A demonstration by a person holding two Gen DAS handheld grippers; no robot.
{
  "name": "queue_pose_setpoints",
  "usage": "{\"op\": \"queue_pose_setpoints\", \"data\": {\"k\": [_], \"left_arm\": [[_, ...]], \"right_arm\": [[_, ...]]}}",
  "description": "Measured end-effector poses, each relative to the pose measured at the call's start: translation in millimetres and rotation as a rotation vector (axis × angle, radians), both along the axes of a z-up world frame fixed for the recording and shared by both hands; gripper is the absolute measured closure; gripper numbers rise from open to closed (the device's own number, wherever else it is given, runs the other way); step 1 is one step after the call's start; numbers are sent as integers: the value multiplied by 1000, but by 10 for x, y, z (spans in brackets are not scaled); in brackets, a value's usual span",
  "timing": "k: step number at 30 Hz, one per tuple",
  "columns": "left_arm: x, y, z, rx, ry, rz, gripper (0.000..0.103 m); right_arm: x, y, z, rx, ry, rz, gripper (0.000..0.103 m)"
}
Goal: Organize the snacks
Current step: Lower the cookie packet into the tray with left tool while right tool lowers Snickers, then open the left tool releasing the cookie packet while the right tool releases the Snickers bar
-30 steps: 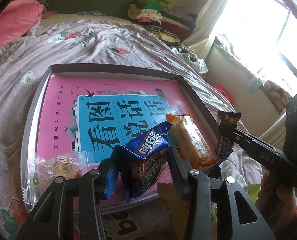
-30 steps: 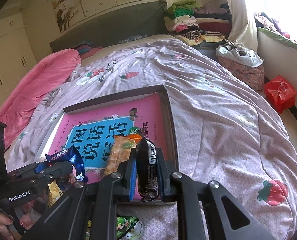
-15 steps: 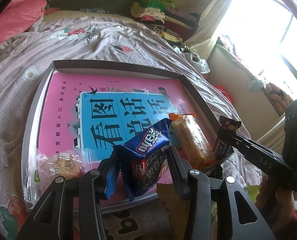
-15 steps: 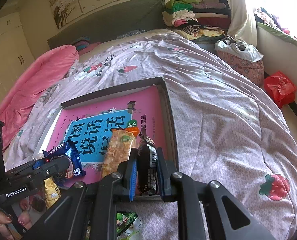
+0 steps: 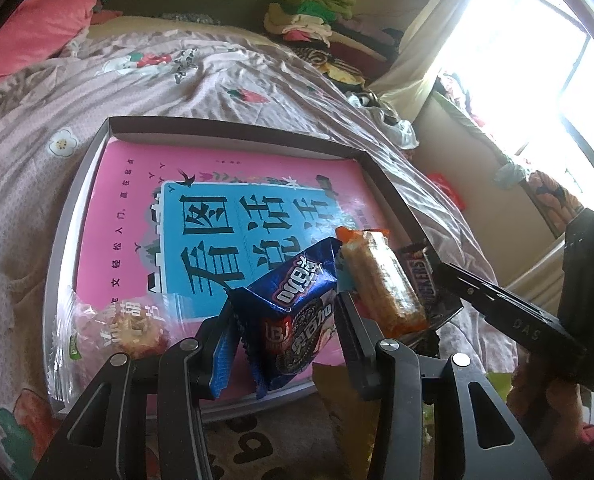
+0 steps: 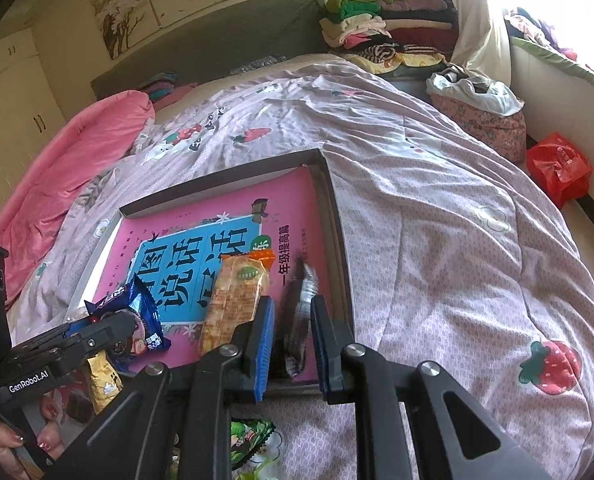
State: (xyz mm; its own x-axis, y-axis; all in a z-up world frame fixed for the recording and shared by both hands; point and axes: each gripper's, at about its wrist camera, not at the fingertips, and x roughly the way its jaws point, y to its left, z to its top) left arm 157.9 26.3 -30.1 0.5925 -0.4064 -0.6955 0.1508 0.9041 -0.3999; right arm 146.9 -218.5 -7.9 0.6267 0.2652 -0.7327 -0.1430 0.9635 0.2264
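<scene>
Cookies in a crinkled blue pack (image 5: 293, 312), printed with dark sandwich biscuits, are clamped between the left tongs (image 5: 283, 320) over the near edge of a tray (image 5: 233, 126). An orange-ended cracker pack (image 5: 381, 276) is laid on the pink book (image 5: 137, 216) lining the tray, and a brown chocolate bar (image 6: 299, 312), blurred, is seen between the parted right tongs (image 6: 293, 338), untouched by either pad. A clear biscuit bag (image 5: 109, 332) is at the tray's left corner. The tray is set on a strawberry-print bed (image 6: 437, 240).
</scene>
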Motion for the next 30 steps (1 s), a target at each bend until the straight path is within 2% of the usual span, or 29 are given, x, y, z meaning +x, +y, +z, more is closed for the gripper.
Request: {"op": "queue_pose_setpoints", "data": {"k": [11,16,20,28,30], "left_arm": [[-32,9,65,-15,-2,3,48],[-48,32,104,-30,-3,12,42],[-68,59,154,-36,-12,20,37],[-127,116,239,-43,-35,34,35],[-143,128,258,-48,-37,38,31]], "right_arm": [[-46,4,91,14,-22,6,84],[-71,12,140,21,-34,9,77],[-110,-4,183,27,-45,8,75],[-169,-50,248,33,-57,2,70],[-175,-58,256,36,-58,1,70]]}}
